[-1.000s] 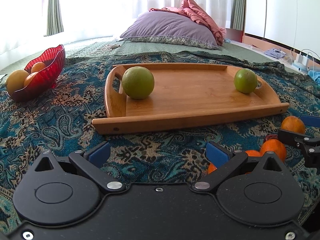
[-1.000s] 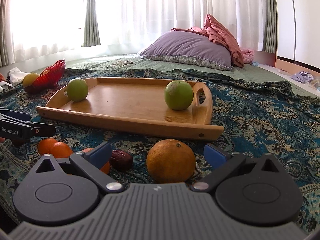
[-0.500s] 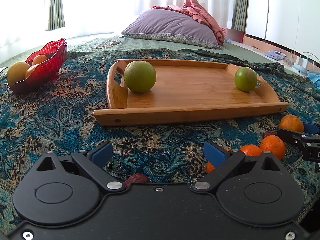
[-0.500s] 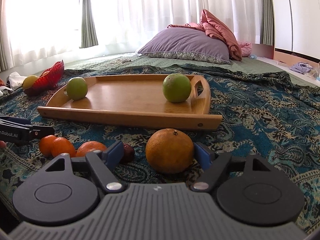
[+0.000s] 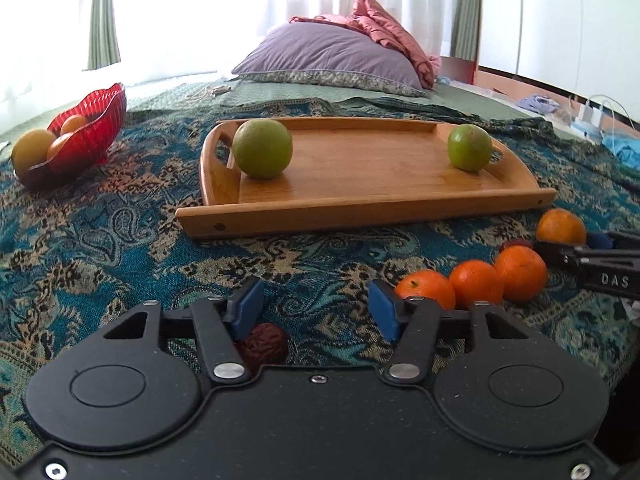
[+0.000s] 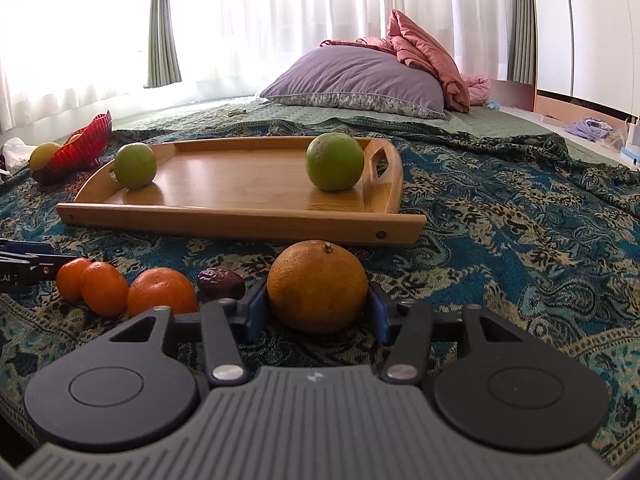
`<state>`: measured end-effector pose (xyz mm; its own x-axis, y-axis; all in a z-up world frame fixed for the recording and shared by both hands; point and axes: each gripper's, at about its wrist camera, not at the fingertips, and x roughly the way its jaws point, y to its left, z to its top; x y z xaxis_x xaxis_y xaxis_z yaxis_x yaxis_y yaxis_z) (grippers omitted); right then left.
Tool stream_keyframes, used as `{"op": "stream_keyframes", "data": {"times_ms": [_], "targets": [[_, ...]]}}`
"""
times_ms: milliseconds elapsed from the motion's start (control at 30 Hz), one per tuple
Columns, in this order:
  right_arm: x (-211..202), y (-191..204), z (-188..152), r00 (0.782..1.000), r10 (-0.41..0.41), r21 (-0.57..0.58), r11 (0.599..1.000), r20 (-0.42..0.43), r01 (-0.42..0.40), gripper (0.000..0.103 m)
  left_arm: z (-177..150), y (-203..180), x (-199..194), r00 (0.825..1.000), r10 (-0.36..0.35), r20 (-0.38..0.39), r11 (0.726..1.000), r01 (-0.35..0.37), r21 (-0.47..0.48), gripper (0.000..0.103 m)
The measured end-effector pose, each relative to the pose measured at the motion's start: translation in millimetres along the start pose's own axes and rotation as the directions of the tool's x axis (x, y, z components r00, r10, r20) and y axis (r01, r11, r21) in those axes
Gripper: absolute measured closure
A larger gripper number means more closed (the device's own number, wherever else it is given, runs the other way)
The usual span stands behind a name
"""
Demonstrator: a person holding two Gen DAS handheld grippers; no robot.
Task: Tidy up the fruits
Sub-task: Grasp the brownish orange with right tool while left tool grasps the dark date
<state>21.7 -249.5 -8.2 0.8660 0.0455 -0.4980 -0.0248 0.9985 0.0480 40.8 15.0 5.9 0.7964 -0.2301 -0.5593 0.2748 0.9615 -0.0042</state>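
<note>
A wooden tray [image 5: 360, 196] [image 6: 224, 216] lies on the patterned blanket with two green fruits [image 5: 262, 148] [image 5: 469, 147] on it. My right gripper [image 6: 317, 312] has its blue pads against both sides of a large orange [image 6: 317, 286], which rests on the blanket. Three small mandarins [image 6: 162, 291] [image 5: 476, 284] and a dark date [image 6: 221, 284] lie to its left. My left gripper [image 5: 316, 308] is open and empty, low over the blanket, with another dark date [image 5: 266, 346] under its left finger.
A red glass bowl [image 5: 86, 140] [image 6: 84, 144] with orange and yellow fruit stands at the far left. A purple pillow [image 5: 328, 60] and a pink quilt lie at the back. Clothes and a charger lie on the floor at the right.
My right gripper moved forward and closed its pads onto the large orange. My left gripper drew back and its jaws narrowed; a date and the mandarins came into its view.
</note>
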Motion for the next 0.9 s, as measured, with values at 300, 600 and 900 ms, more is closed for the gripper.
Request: {"op": "stream_keyframes", "data": {"times_ms": [300, 600, 900], "targets": [[-1, 0, -1, 1.0, 0.002, 0.0, 1.0, 0.004, -0.002, 0.047, -9, -8, -11, 1.0, 0.016, 0.027, 0.999, -0.017, 0.031, 0.05], [-2, 1, -2, 1.0, 0.0, -0.002, 1.0, 0.009, 0.0, 0.047, -16, 2, -35, 0.997, 0.068, 0.046, 0.998, -0.068, -0.008, 0.05], [-2, 1, -2, 1.0, -0.003, 0.001, 1.0, 0.011, 0.003, 0.049, -24, 5, -52, 0.995, 0.09, 0.038, 0.996, -0.089, -0.015, 0.062]]}}
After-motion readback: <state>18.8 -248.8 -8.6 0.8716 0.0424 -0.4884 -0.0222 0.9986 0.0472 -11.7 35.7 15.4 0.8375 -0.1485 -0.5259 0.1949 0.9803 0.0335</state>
